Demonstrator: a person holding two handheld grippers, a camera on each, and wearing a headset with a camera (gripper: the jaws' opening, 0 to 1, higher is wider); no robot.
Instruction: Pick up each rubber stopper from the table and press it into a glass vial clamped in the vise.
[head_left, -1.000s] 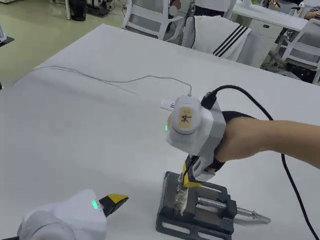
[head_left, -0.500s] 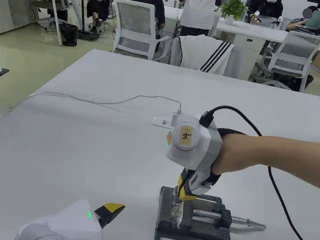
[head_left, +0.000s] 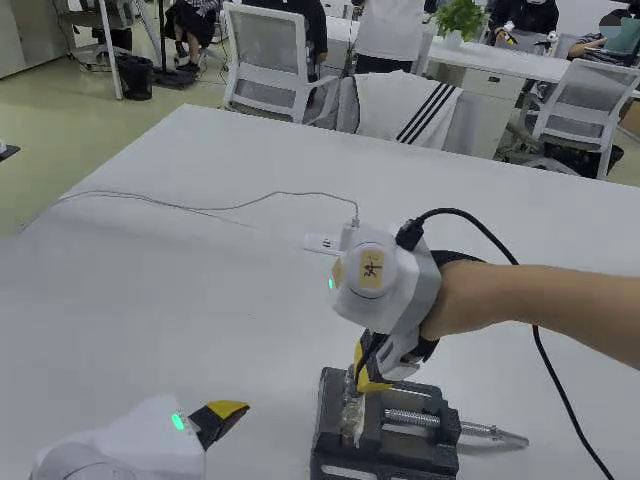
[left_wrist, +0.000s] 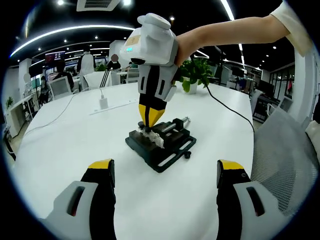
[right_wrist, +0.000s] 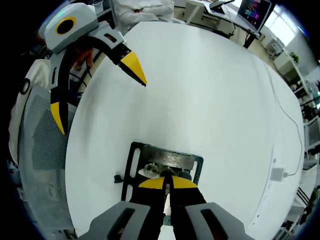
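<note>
One clear glass vial (head_left: 352, 411) clamped upright in the dark metal vise (head_left: 405, 447), right claw (head_left: 363, 384) pressed together atop its mouth, likely mid-press with any rubber stopper hidden beneath; left claw (left_wrist: 166, 166) spread, empty, above white bench (head_left: 150, 290).

Dark grey vise (head_left: 385, 440) on a plain white table (head_left: 150, 300)
The vise's screw is silver. Over the vise, the right gripper (head_left: 366, 380) is white with yellow-and-black tips, a green light and a black cable (head_left: 470, 215). Beside the vise, the left gripper (left_wrist: 165, 165) matches. Beyond the vise, a white jacket (head_left: 400, 105) bears black stripes.
</note>
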